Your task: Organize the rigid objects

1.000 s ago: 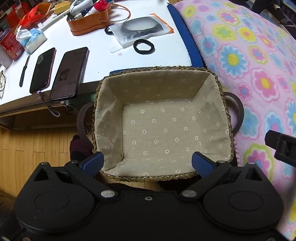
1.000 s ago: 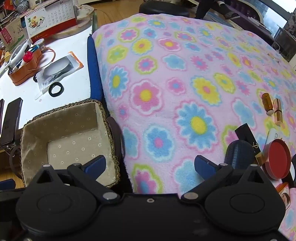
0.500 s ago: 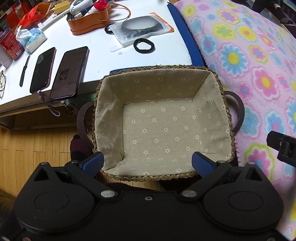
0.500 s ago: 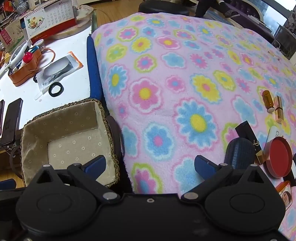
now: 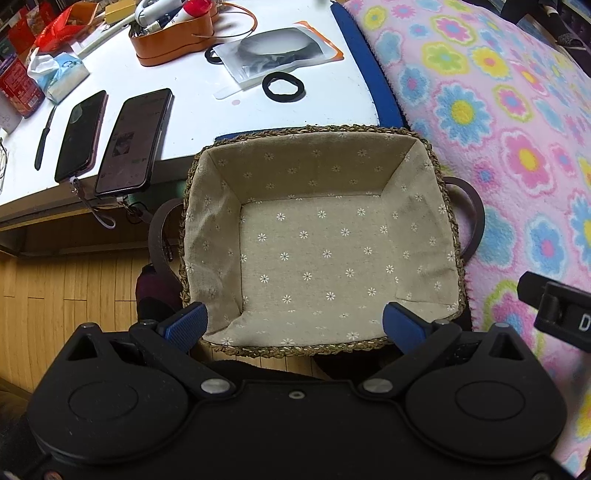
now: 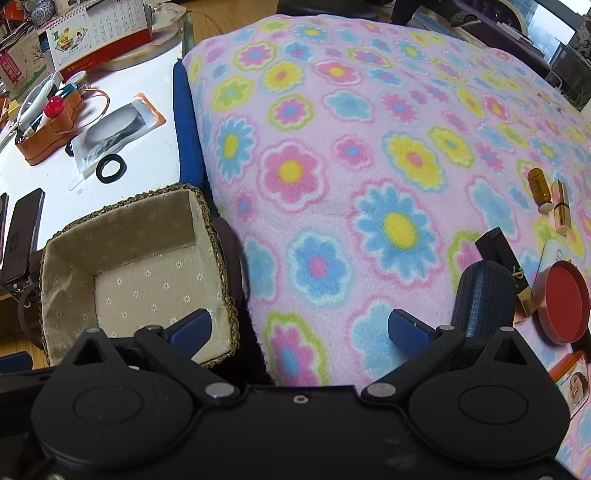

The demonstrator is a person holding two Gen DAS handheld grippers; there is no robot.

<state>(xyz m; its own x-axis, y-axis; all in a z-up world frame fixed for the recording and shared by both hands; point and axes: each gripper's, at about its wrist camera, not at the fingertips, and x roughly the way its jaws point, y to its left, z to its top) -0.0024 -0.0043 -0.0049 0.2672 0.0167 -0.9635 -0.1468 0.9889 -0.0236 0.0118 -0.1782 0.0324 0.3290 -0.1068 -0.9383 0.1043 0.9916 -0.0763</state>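
Our left gripper point(image 5: 293, 323) hangs with its blue-padded fingers spread wide and nothing between them, above the near rim of the square woven basket with daisy-print beige cloth lining point(image 5: 448, 221). From the left wrist we see that the basket holds nothing; it stands between the white tabletop point(image 5: 192, 110) and the pink fleece blanket with bright flowers point(image 5: 517, 122), a dark handle at each side. On the tabletop lie two dark smartphones point(image 5: 133, 142) side by side, a black hair tie point(image 5: 283, 86) and a tan leather tray point(image 5: 173, 35) of small things.

From the right wrist, our right gripper point(image 6: 299, 330) is likewise wide open and holds nothing, over the blanket just beside the basket's right edge. The rigid things lie together on the blanket at the far right, well apart from the basket: a small amber glass bottle point(image 6: 538, 190) touching or nearly touching a gold lipstick tube point(image 6: 561, 208), a black rectangular lipstick case point(image 6: 504, 258), a dark ribbed cylinder point(image 6: 482, 299) just beside our right fingertip, and a round red-lidded compact point(image 6: 563, 301). A printed card point(image 6: 574, 384) shows at the edge.
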